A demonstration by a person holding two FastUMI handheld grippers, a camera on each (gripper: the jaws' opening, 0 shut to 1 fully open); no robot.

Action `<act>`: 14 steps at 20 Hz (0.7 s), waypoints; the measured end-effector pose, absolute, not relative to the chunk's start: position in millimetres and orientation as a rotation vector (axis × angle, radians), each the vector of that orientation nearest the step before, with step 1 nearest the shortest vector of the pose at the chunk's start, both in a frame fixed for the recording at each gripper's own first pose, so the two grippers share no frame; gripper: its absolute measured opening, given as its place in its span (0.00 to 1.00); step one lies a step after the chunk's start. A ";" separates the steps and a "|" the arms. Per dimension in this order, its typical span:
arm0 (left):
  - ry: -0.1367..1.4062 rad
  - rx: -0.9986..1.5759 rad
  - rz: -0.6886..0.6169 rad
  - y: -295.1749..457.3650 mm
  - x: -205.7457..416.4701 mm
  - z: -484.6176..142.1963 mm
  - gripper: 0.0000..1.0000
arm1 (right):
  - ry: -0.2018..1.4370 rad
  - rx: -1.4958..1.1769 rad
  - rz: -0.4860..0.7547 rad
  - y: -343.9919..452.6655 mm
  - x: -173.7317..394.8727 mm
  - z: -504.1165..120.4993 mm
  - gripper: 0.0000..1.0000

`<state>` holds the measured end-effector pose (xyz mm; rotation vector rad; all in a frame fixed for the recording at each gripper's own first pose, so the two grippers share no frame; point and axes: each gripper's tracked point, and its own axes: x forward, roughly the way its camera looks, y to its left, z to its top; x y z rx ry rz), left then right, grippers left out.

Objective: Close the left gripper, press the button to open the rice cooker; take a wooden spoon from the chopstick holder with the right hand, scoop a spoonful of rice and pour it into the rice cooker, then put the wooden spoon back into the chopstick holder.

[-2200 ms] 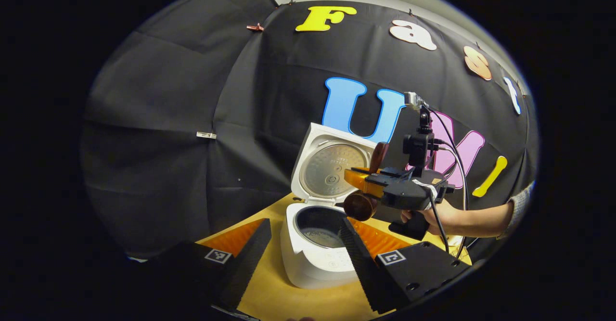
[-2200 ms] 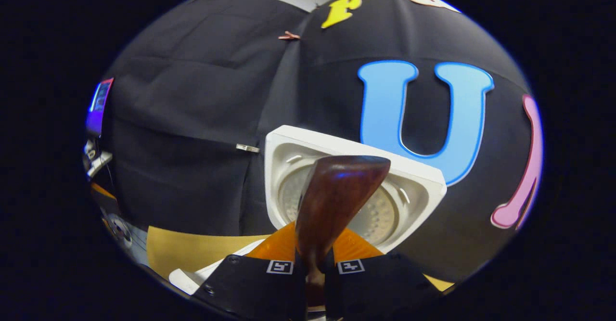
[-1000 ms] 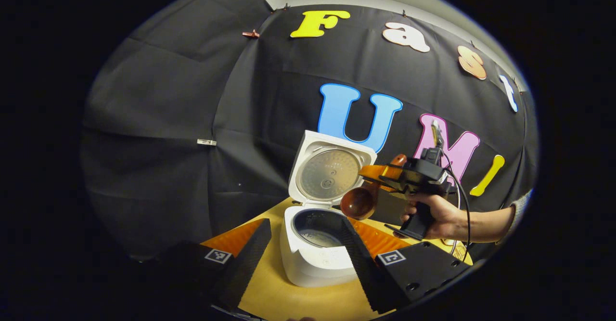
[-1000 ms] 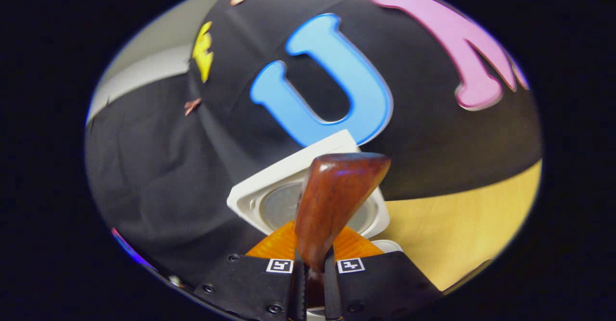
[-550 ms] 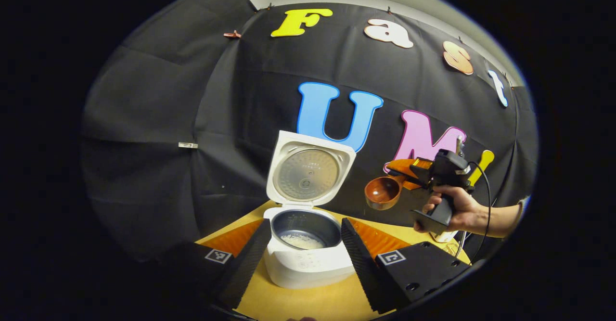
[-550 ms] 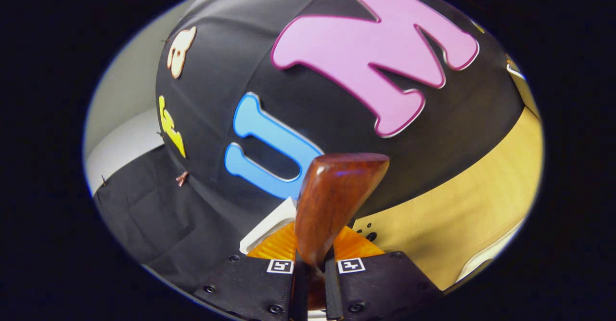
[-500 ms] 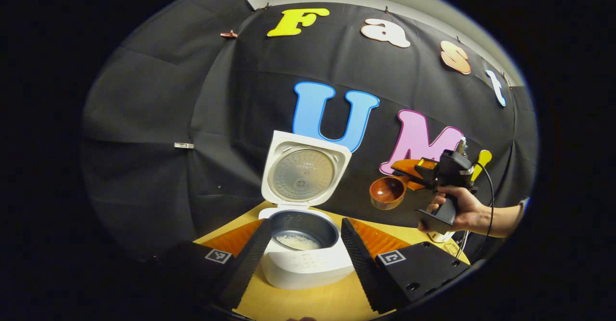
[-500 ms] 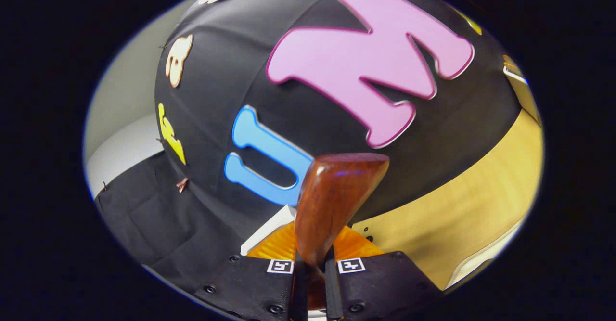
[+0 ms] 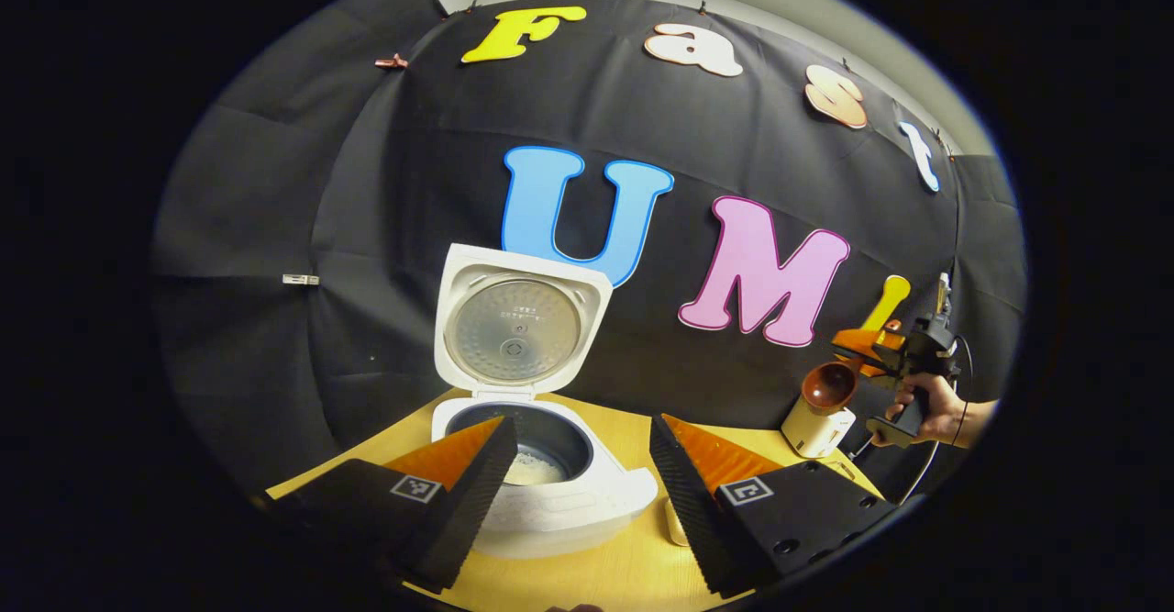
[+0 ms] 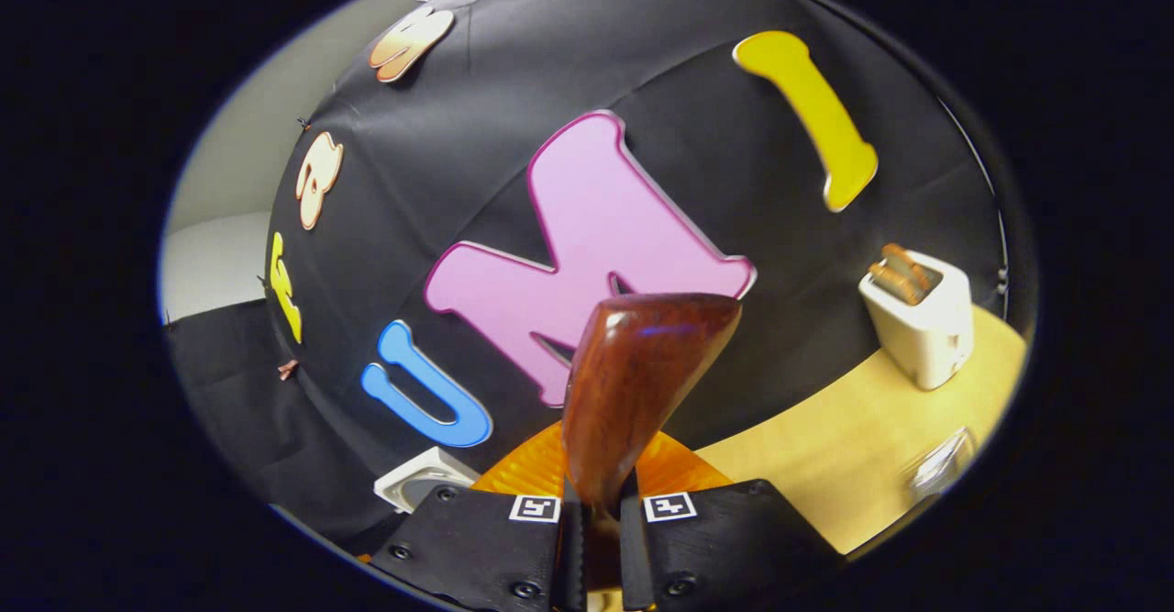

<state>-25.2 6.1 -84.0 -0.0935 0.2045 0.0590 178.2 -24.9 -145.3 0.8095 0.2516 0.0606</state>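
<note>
Wooden spoon (image 10: 633,392) stands pinched between the right gripper's (image 10: 601,506) jaws; left gripper (image 9: 578,484) jaws spread.

dim, sharp, strong fisheye edge warping

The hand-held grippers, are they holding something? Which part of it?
The right hand-held gripper holds the wooden spoon by its handle, both fingers pressed on it. The left hand-held gripper is open and holds nothing.
</note>
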 end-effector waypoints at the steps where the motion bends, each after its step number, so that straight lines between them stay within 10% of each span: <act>1: 0.206 -0.097 0.056 3.1 -22.9 -83.5 0.94 | 0.254 0.789 0.038 -43.2 172.6 -150.2 0.18; 14: 0.235 -0.037 0.063 -32.9 -3.8 -76.3 0.94 | 0.438 0.505 -0.170 -202.0 120.7 -289.0 0.18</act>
